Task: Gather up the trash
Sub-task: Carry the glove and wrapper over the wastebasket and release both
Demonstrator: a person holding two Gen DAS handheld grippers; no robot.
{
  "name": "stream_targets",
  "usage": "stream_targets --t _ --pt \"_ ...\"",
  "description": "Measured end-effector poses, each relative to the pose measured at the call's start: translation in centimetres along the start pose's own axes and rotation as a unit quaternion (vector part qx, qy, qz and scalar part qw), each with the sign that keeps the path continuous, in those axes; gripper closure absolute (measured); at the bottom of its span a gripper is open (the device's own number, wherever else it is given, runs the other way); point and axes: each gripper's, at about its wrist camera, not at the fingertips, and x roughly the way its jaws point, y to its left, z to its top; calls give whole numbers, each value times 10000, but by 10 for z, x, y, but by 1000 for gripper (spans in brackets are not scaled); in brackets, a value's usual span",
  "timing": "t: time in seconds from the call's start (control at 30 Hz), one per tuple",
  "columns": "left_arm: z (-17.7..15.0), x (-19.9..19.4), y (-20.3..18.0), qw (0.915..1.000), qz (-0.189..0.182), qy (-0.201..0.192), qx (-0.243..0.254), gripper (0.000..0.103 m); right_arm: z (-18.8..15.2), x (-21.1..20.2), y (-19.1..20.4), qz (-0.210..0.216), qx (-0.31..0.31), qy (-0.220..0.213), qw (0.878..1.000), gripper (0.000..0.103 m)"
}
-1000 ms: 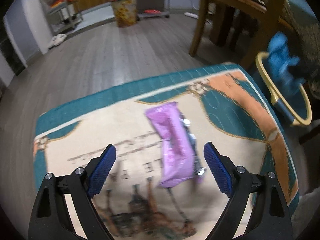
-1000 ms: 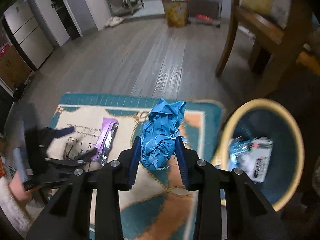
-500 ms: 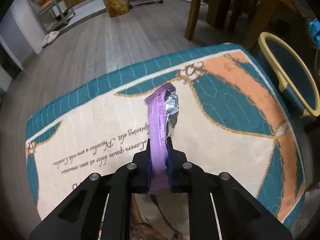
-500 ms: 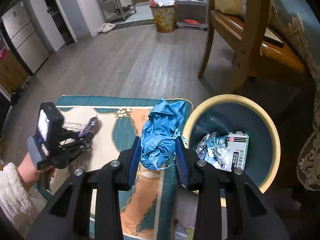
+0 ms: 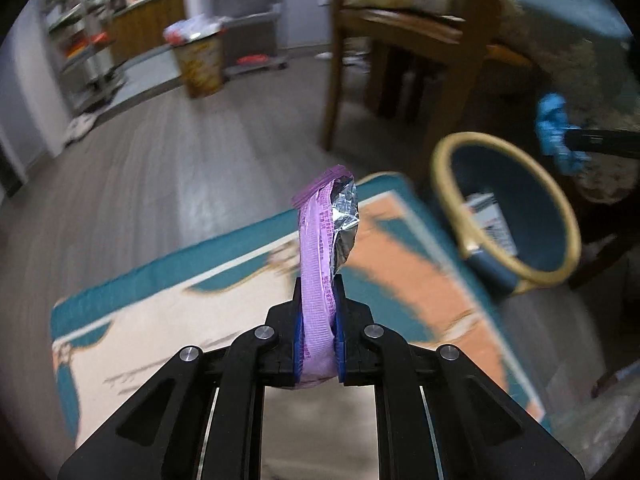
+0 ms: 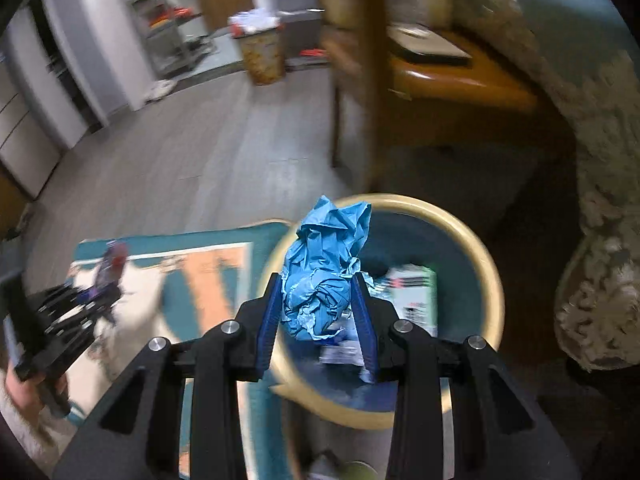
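My left gripper (image 5: 317, 320) is shut on a purple foil wrapper (image 5: 320, 248) and holds it upright above the rug (image 5: 168, 320). My right gripper (image 6: 320, 312) is shut on a crumpled blue paper ball (image 6: 324, 268) and holds it over the left part of the blue bin with a tan rim (image 6: 476, 248). The bin (image 5: 556, 224) stands right of the rug and holds a white box (image 6: 416, 296) and other scraps. The blue ball also shows in the left wrist view (image 5: 554, 128); the left gripper and wrapper show blurred in the right wrist view (image 6: 108, 272).
A wooden chair (image 5: 404, 48) stands just behind the bin. A draped table edge (image 6: 600, 208) hangs at the right. A patterned waste basket (image 5: 200, 60) and metal shelves (image 5: 88, 48) stand far across the wooden floor.
My left gripper closed on the purple wrapper and lifted it off the rug, turning toward the bin. My right gripper carried the blue ball rightward to over the bin.
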Motion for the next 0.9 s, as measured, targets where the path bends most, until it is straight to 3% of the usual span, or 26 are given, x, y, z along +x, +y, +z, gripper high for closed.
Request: stream_targets --t 0.27,0.5,0.57,0.6,0.63,0.67,0.8,0.9 --pt "21 19 -67 9967 -767 -35 273 90 -14 27 -56 -15 762 446 9961 69" --pt "40 51 -127 9919 -1054 -7 710 90 -21 30 -85 50 1125 426 9927 68" --pt "45 54 -133 9908 -1147 -80 713 83 -19 25 -90 114 1241 271 9918 58" --pt "48 55 -137 9899 -1218 -182 697 68 -19 24 -91 178 1275 210 9915 46" --pt "51 54 -138 9898 -1224 -237 693 44 -19 22 -92 225 1292 137 9913 39" --pt "52 53 -139 9894 -1239 -300 691 38 -20 21 -93 251 1270 103 9915 39" --pt "53 54 -142 9885 -1294 -313 717 35 -19 17 -91 218 1191 46 9926 38" --pt "53 49 -138 9889 -1291 -325 665 35 -19 13 -92 175 1159 -22 9931 30"
